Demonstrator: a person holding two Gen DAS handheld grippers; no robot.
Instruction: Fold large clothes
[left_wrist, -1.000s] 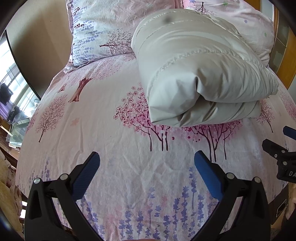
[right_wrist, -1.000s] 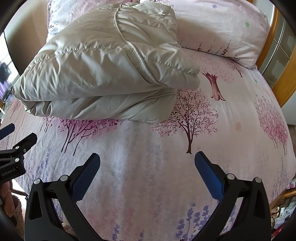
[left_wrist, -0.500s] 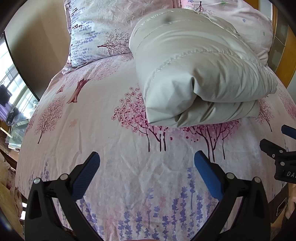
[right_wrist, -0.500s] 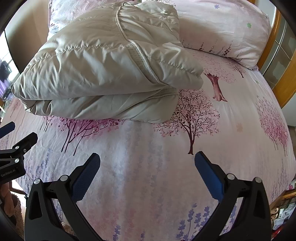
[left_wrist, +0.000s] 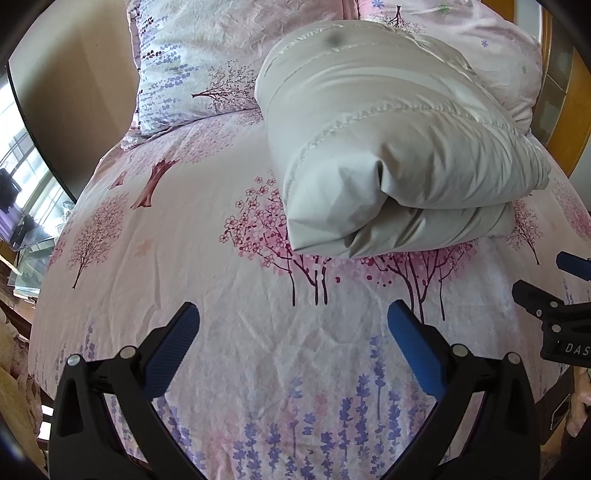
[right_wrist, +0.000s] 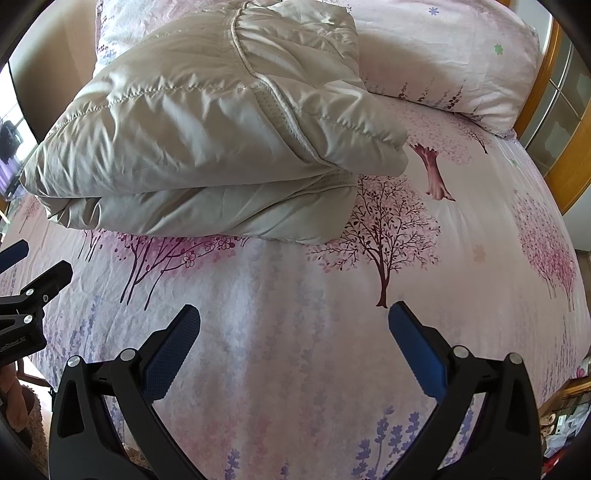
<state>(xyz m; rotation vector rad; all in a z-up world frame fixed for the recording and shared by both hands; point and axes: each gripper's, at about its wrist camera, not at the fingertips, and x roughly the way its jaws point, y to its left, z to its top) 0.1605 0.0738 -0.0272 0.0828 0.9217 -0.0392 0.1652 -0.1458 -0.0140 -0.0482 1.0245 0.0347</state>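
Puffy coat (left_wrist: 399, 147) sits folded in a fat bundle on the bed (left_wrist: 221, 295) by the pillows, same as 1 sec ago, w/ left gripper (left_wrist: 291, 332) & right gripper (right_wrist: 293, 332) both wide apart, holding nothing, so folding looks done.

Quilted jacket (right_wrist: 207, 122) of faintly glossy, smooth cloth lies on a matt, creased cotton-like bedsheet (left_wrist: 258, 332).

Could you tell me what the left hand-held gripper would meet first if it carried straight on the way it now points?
Probably the folded beige padded jacket. The left hand-held gripper is open and aimed across bare bedsheet at the jacket's near folded edge; if it is angled downward, it might touch the sheet first.
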